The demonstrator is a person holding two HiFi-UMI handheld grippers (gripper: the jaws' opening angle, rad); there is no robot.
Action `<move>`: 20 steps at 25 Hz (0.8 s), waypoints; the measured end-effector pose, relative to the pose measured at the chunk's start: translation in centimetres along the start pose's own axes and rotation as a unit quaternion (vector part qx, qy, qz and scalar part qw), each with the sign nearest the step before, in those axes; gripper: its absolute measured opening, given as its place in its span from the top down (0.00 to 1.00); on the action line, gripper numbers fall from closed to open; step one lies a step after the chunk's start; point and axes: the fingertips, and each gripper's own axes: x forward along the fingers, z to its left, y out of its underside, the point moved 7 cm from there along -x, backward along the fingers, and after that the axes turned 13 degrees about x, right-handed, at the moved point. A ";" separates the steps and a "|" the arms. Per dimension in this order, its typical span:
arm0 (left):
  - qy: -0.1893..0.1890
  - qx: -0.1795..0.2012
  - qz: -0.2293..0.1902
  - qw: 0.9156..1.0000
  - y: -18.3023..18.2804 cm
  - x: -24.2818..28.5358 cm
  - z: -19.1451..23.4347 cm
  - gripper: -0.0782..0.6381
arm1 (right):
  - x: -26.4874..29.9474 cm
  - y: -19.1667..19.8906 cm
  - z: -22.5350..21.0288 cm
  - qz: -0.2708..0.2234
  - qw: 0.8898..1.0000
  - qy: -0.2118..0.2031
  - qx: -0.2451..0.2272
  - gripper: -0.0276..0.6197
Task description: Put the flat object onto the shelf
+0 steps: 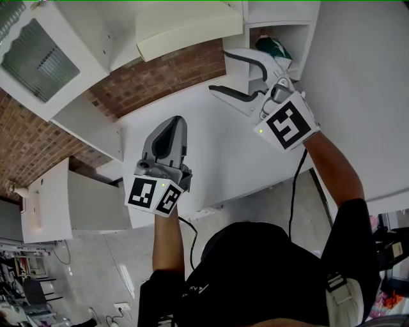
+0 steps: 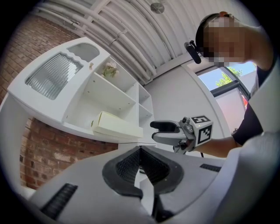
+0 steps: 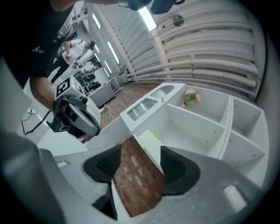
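The flat cream object (image 1: 188, 29) lies on a shelf of the white shelf unit (image 1: 281, 13), free of both grippers. It also shows in the left gripper view (image 2: 116, 126) and in the right gripper view (image 3: 151, 141). My right gripper (image 1: 220, 71) hovers over the white table (image 1: 217, 159), just short of the shelf. Its jaws stand open with nothing between them (image 3: 140, 162). My left gripper (image 1: 177, 121) hangs lower over the table, its jaws shut and empty (image 2: 140, 149). From the left gripper view, the right gripper (image 2: 162, 131) shows beside the shelf.
A green thing (image 1: 273, 46) sits in a side compartment of the shelf unit. A small pale plant (image 2: 109, 69) stands on an upper shelf. Beside the shelves is a ribbed glass cabinet door (image 1: 35, 48). Brick (image 1: 160, 80) shows between the table and the shelf unit.
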 end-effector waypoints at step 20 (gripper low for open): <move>0.003 0.024 0.005 1.000 0.8 -2.4 -5.3 0.89 | -4.5 6.4 10.1 -0.094 0.938 -0.009 0.334 0.95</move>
